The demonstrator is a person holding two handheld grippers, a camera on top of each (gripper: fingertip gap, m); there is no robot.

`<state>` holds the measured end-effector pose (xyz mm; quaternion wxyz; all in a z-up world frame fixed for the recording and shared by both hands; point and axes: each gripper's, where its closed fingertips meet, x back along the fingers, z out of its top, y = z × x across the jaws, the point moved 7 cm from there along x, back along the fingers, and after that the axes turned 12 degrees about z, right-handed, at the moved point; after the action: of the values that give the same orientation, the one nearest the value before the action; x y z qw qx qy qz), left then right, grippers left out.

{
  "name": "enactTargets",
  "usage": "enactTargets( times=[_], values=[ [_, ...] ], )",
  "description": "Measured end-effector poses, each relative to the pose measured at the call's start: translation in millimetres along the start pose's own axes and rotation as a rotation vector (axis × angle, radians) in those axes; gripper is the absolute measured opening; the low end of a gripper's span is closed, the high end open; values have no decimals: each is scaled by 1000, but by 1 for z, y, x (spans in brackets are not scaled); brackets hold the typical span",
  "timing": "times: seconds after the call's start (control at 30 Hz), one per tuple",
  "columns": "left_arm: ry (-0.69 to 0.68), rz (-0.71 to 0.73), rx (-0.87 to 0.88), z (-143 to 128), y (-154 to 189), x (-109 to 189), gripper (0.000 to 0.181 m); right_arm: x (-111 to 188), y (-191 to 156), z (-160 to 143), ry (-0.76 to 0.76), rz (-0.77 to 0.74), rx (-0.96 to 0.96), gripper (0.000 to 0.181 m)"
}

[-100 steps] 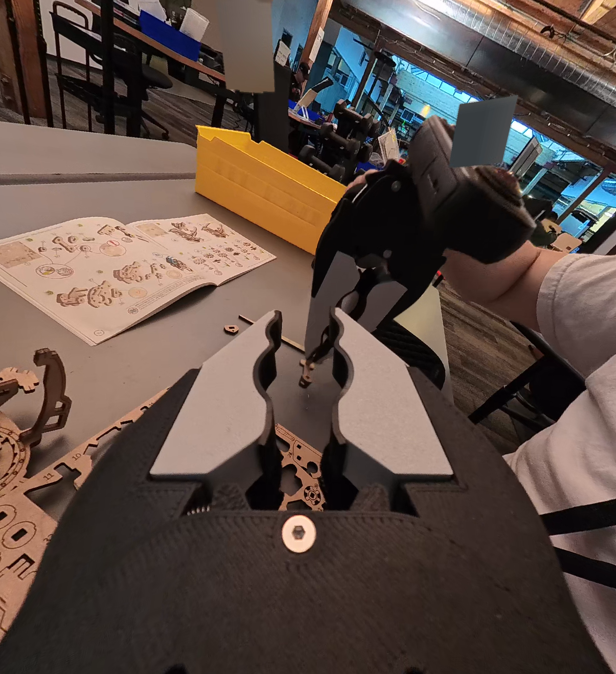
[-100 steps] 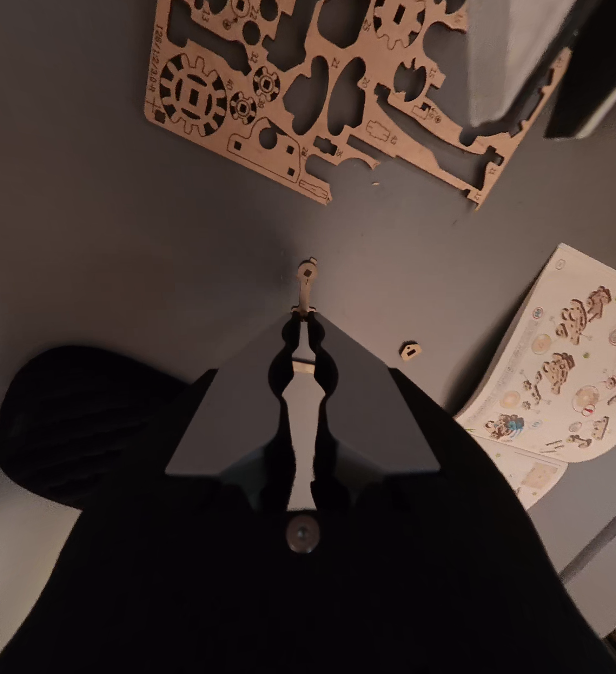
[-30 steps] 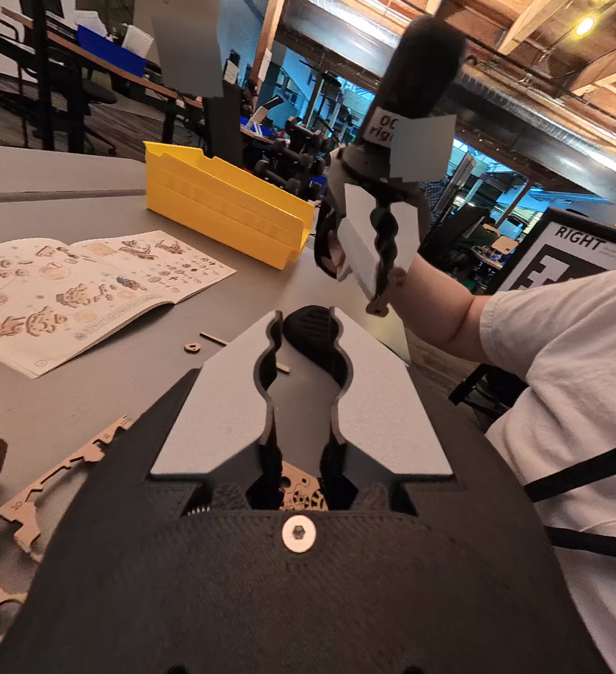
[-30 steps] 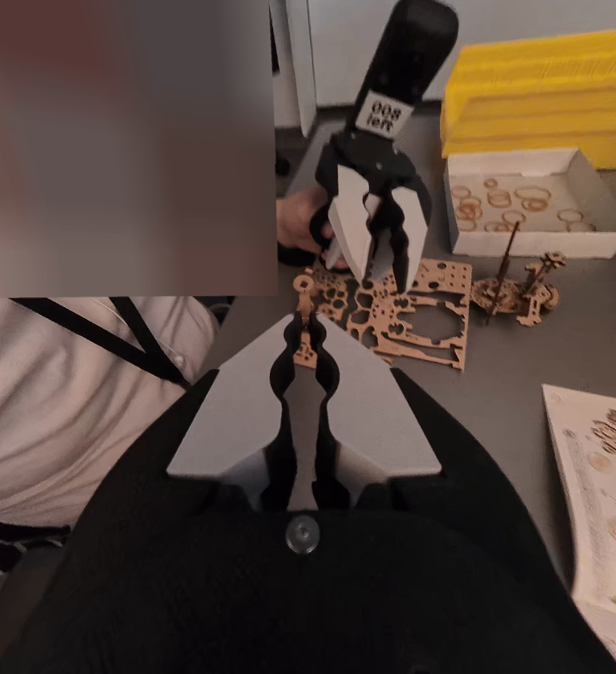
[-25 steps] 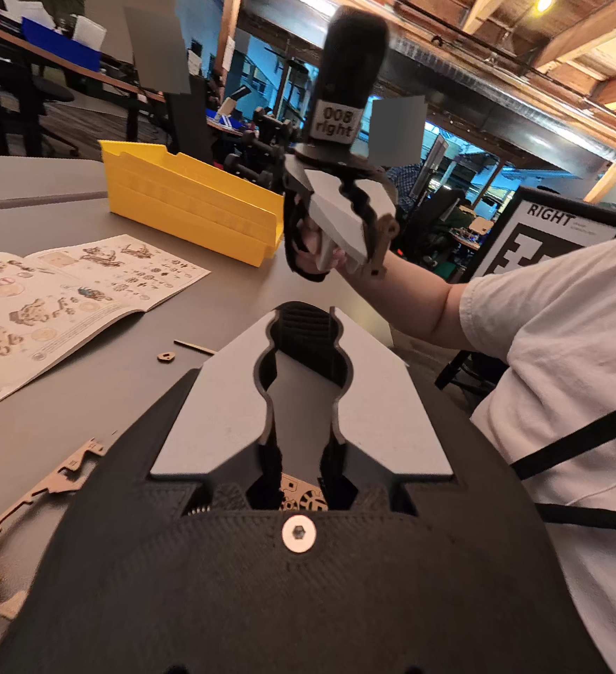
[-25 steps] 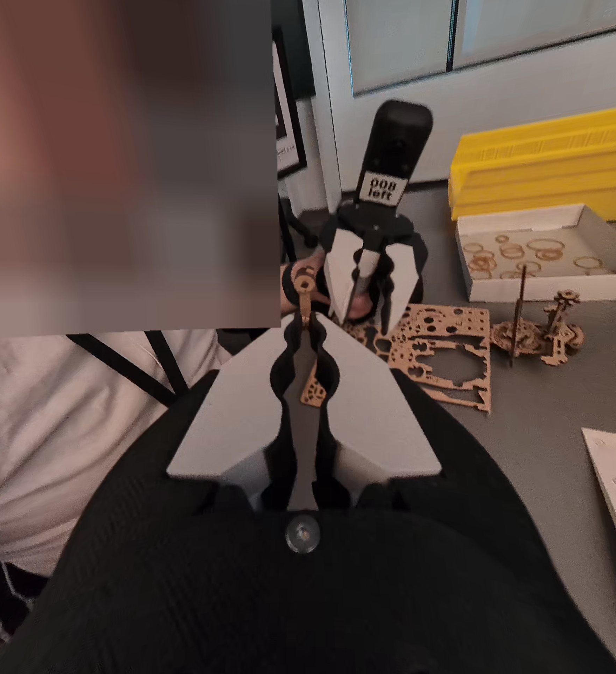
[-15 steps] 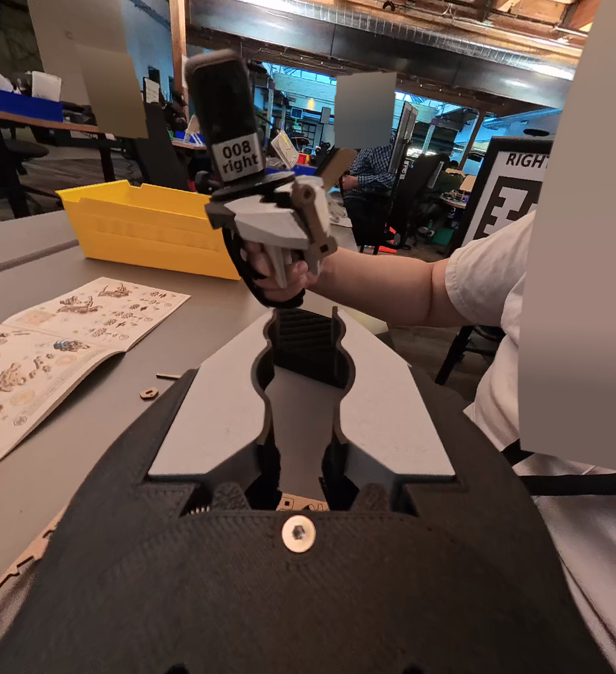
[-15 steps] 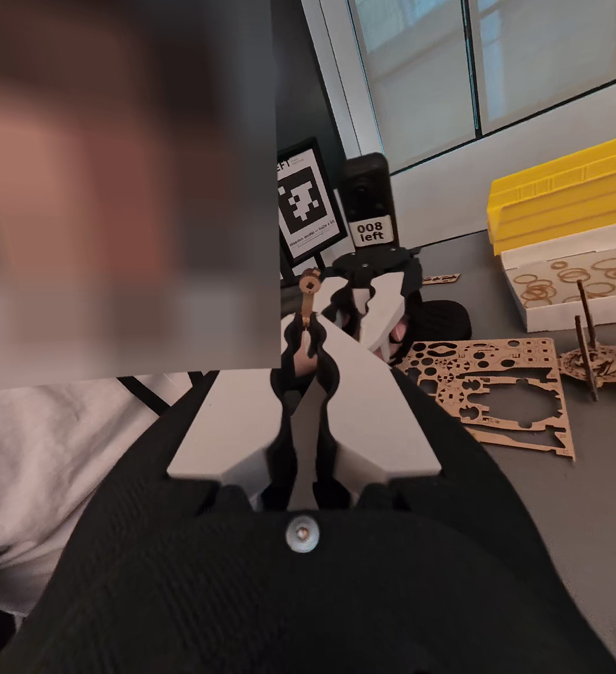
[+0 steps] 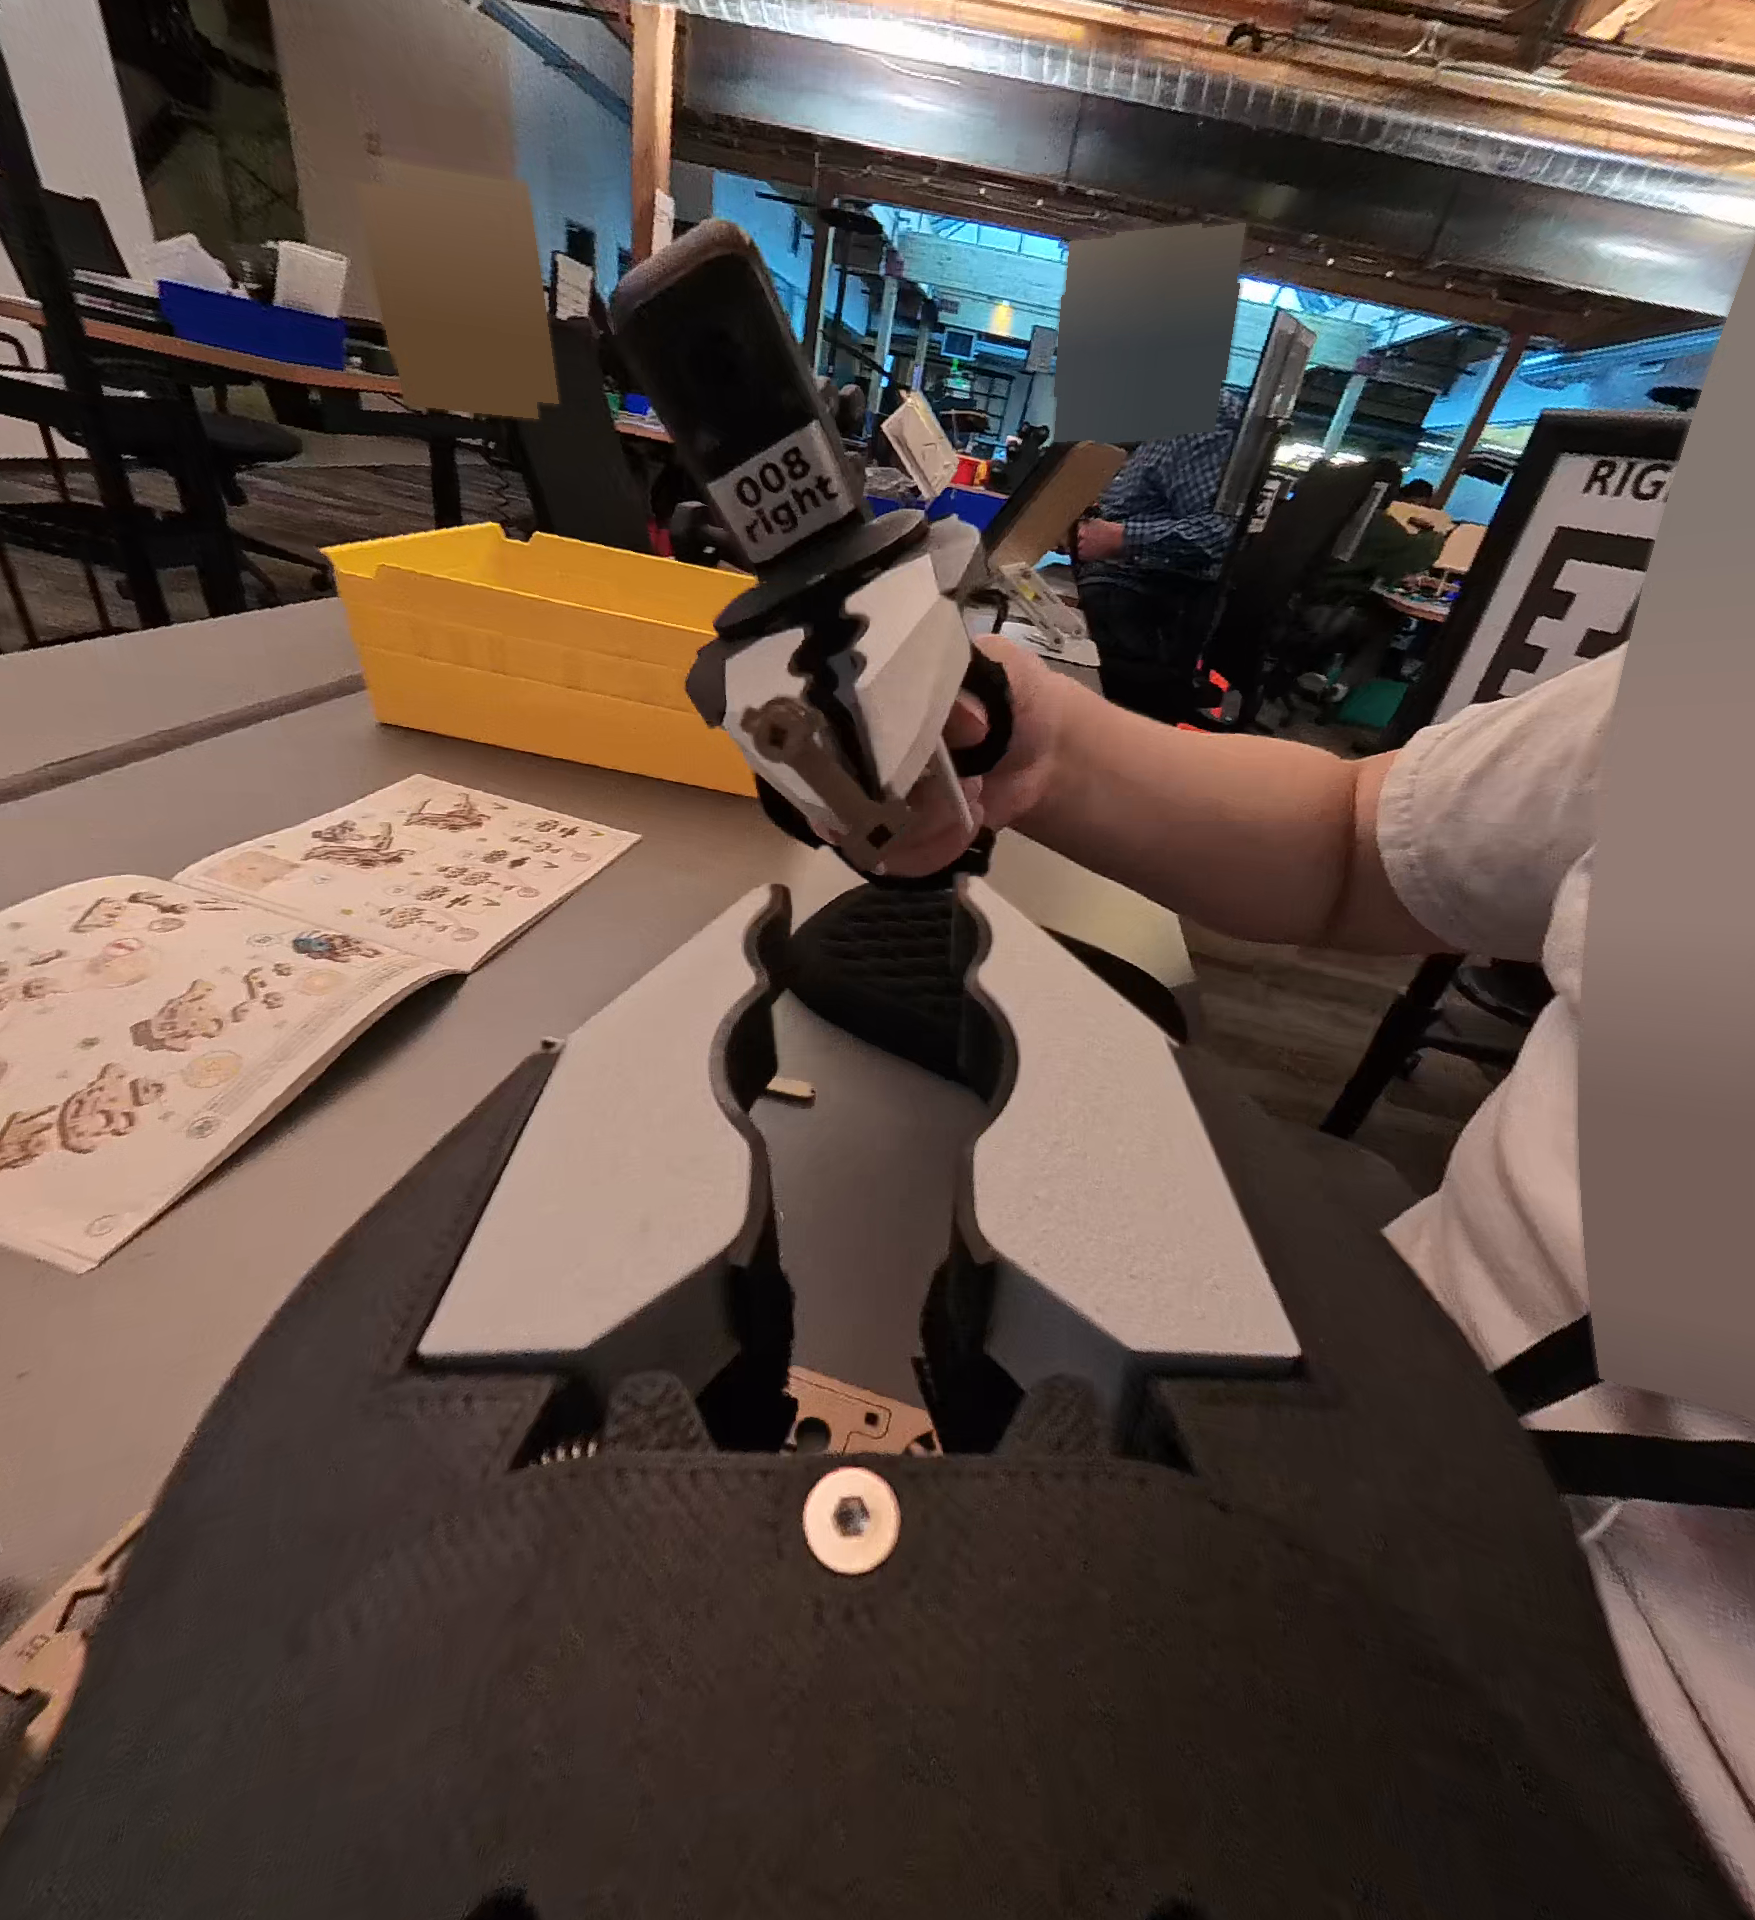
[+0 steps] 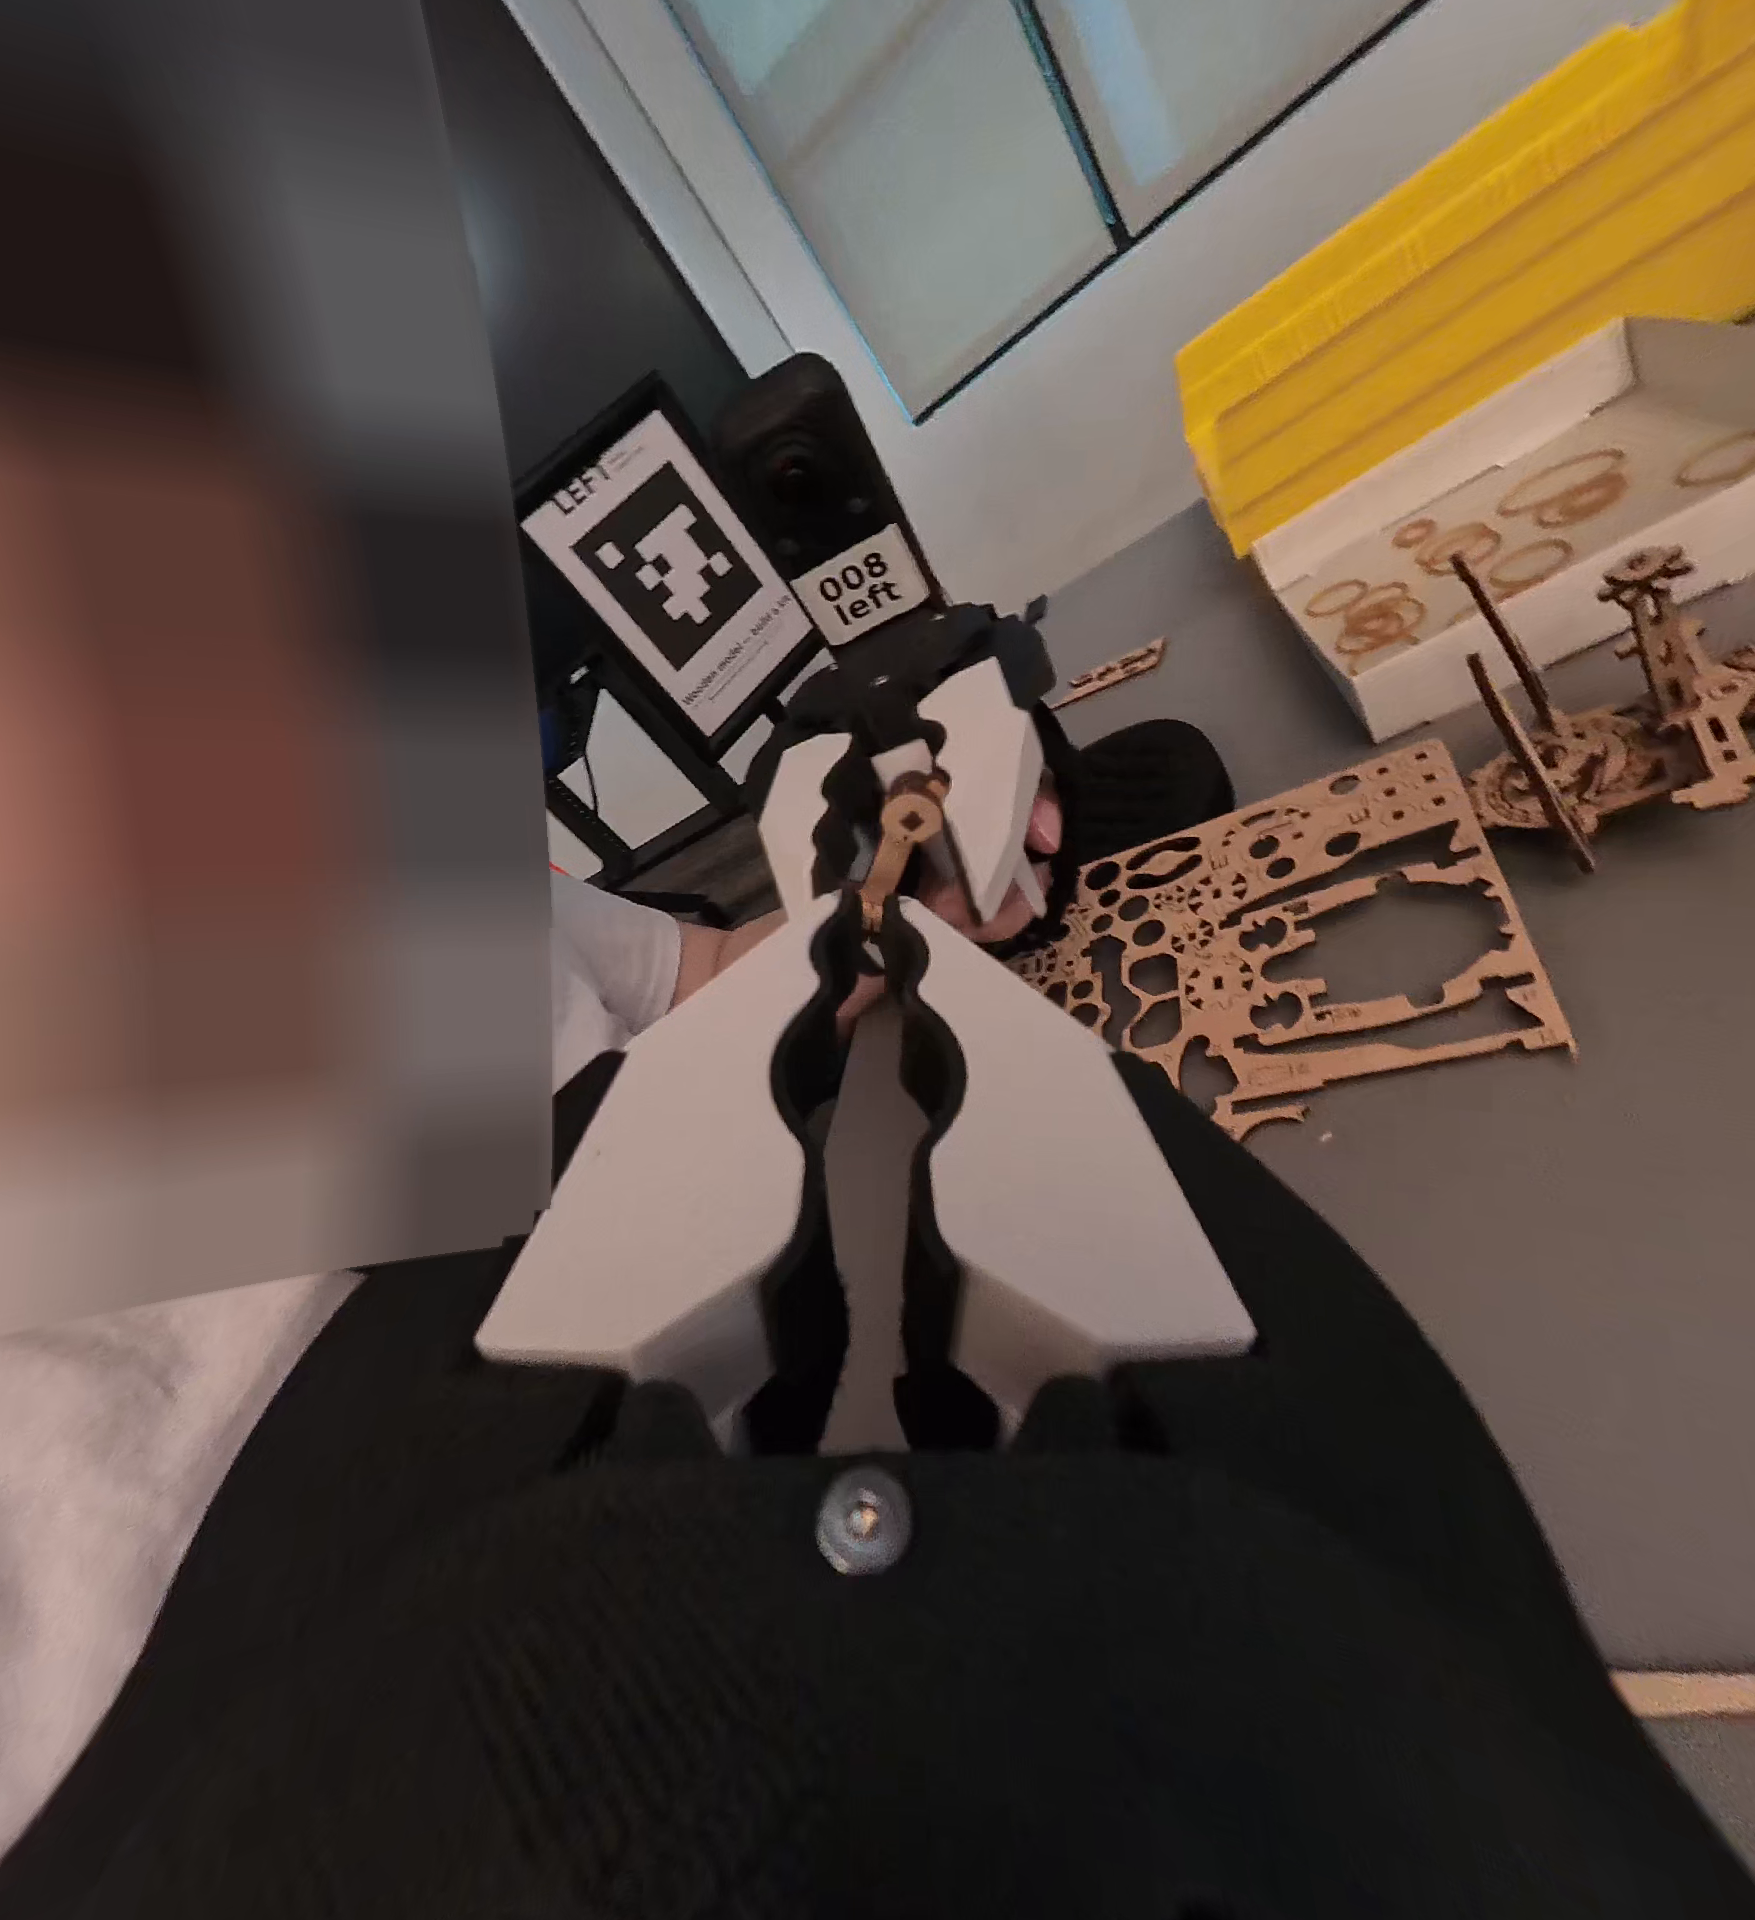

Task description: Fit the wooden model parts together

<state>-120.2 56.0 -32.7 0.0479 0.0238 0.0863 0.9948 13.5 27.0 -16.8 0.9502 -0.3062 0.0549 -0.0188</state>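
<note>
My right gripper (image 10: pixel 868 925) is shut on a small wooden lever piece (image 10: pixel 899 847), which sticks out past its tips. It is held up in the air, pointing at my left gripper (image 10: pixel 904 873). My left gripper (image 9: pixel 868 914) is open and empty, raised above the grey table (image 9: pixel 260 1299). In the left wrist view my right gripper (image 9: pixel 831 748) hangs just beyond and above the left fingertips, with the lever piece (image 9: pixel 857 816) pointing down toward them. A part-built wooden model (image 10: pixel 1621 748) stands on the table, and a punched-out wooden parts sheet (image 10: pixel 1320 935) lies beside it.
An open instruction booklet (image 9: pixel 229 987) lies at the left, with a yellow bin (image 9: pixel 540 644) behind it. A small wooden stick (image 9: pixel 790 1089) lies between my left fingers. A white box of rings (image 10: pixel 1475 540) and a marker sign (image 10: pixel 665 582) are farther back. The person's arm (image 9: pixel 1216 821) and torso are at the right.
My right gripper picked the lever piece up off the table, then swung round to face my left gripper and tilted. My left gripper stayed open and rose.
</note>
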Motion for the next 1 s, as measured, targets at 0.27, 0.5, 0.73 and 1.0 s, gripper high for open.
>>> enactTargets(
  times=[0.27, 0.5, 0.73, 1.0],
  values=[
    [-47, 29, 64, -7, -8, -4, 23, -6, 3, -4, -76, -143, 49, 0],
    [-40, -23, 96, -7, -6, -4, 14, -9, 1, -6, -137, -210, 95, 0],
    [-15, -42, 146, -4, -8, -2, 12, -13, -1, -2, -150, -232, 150, 1],
    [45, -83, 214, 1, -11, 4, 12, -16, -22, 6, -305, -312, 649, 8]
  ],
)
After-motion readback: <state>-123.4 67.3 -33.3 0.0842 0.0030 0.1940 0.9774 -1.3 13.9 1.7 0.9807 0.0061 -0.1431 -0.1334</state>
